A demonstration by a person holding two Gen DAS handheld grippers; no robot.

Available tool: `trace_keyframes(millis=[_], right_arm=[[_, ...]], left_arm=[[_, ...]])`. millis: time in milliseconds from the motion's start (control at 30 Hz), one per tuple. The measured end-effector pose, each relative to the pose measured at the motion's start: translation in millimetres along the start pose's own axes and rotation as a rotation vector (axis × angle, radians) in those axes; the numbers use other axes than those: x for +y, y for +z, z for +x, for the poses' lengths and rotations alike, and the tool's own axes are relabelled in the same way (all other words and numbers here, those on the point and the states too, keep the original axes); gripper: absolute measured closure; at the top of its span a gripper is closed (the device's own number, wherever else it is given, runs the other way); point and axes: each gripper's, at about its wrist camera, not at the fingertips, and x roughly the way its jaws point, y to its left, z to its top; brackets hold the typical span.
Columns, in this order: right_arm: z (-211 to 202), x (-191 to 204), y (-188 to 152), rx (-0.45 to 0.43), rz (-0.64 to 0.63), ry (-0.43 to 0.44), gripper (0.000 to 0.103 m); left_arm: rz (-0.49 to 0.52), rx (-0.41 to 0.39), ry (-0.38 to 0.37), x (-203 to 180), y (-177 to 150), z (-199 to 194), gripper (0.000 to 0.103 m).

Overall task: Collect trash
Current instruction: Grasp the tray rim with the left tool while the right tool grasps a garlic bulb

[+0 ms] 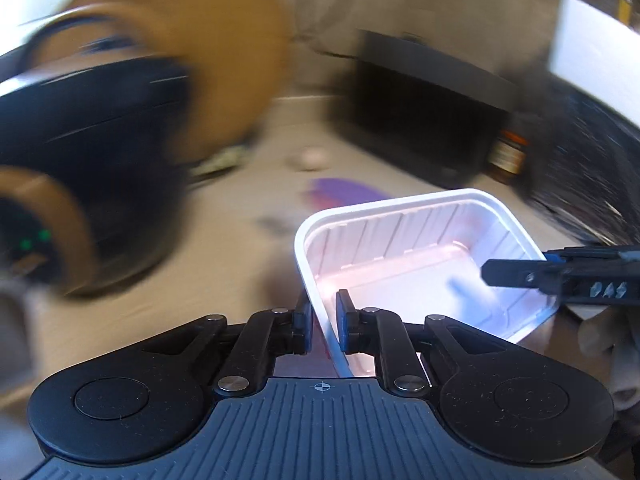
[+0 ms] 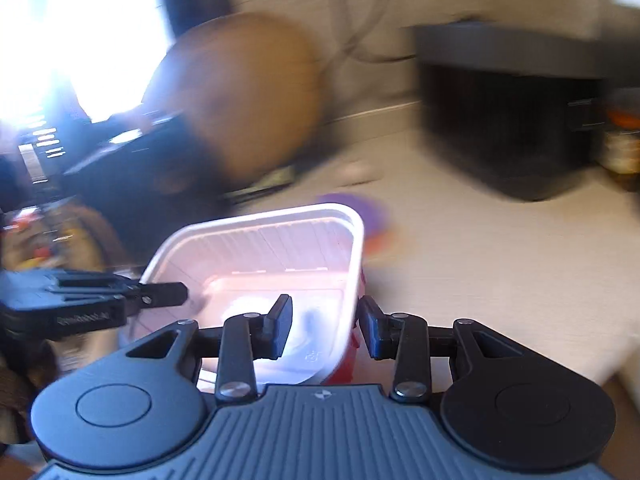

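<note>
A white plastic food tray point(image 1: 412, 248) hangs above the counter, held by its rim. My left gripper point(image 1: 324, 320) is shut on the tray's near wall, one finger inside and one outside. In the right wrist view the same tray point(image 2: 272, 248) sits between my right gripper's point(image 2: 324, 324) fingers, which stand apart on either side of its right wall. The right gripper's finger point(image 1: 516, 274) reaches over the tray's right rim in the left wrist view. The left gripper's finger point(image 2: 160, 294) shows at the tray's left rim in the right wrist view.
The scene is motion-blurred. A pale counter point(image 2: 500, 248) carries a purple scrap point(image 1: 344, 190), a small pale round thing point(image 1: 312, 158), a black box point(image 1: 424, 120), a jar with an orange label point(image 1: 508, 156) and a dark appliance with brown round parts point(image 1: 120, 140).
</note>
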Motion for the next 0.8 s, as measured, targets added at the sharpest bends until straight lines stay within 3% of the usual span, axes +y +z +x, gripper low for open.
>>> trace_keyframes(millis=[67, 200, 367, 400, 567, 800], right_arm=[[11, 13, 11, 0.003, -0.014, 0.050, 0.064], [32, 18, 46, 0.005, 0.006, 0.108, 0.043], [104, -1, 107, 0.032, 0.020, -0.125, 0.040], [123, -9, 118, 0.048, 0.028, -0.175, 0.035], [215, -41, 159, 0.101, 0.061, -0.389, 0.035], [286, -73, 184, 0.173, 0.174, -0.408, 0.033]], left_arm=[[-0.060, -0.004, 0.067, 31, -12, -17, 0.088], [-0.184, 0.016, 0.107, 84, -32, -40, 0.090], [-0.220, 0.044, 0.082, 111, -36, -44, 0.090], [-0.216, 0.058, 0.072, 113, -37, -41, 0.090], [-0.208, 0.153, 0.017, 116, -41, -25, 0.088], [-0.174, 0.154, -0.016, 119, -39, -18, 0.084]])
